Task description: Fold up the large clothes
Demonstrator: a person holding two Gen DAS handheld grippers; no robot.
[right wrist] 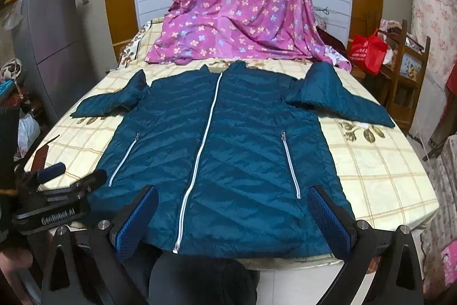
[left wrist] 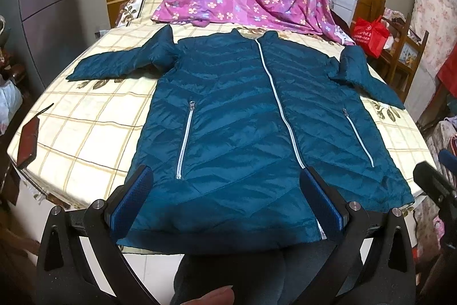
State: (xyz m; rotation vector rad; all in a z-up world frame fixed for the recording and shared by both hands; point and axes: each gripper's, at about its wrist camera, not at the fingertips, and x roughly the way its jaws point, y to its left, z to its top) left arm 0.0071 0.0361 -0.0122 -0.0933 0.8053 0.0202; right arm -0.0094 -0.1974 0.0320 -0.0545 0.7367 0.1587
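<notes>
While the jacket (left wrist: 228,116) lies flat and zipped, front up, across the near half of the bed (left wrist: 85,127), collar far and hem at the near edge, no fold looks started yet; I judge this the opening step. At the left, one sleeve (left wrist: 114,65) stretches out over the checked cover. The left gripper (left wrist: 225,190) hangs above the hem with its jaws wide, holding nothing. The right gripper (right wrist: 234,207) hovers likewise over the hem, wide and empty. At the right, the other sleeve (right wrist: 342,102) angles outward. The next move likely calls for each gripper to pinch a sleeve or side edge and bring it inward toward the zip (right wrist: 200,150).
</notes>
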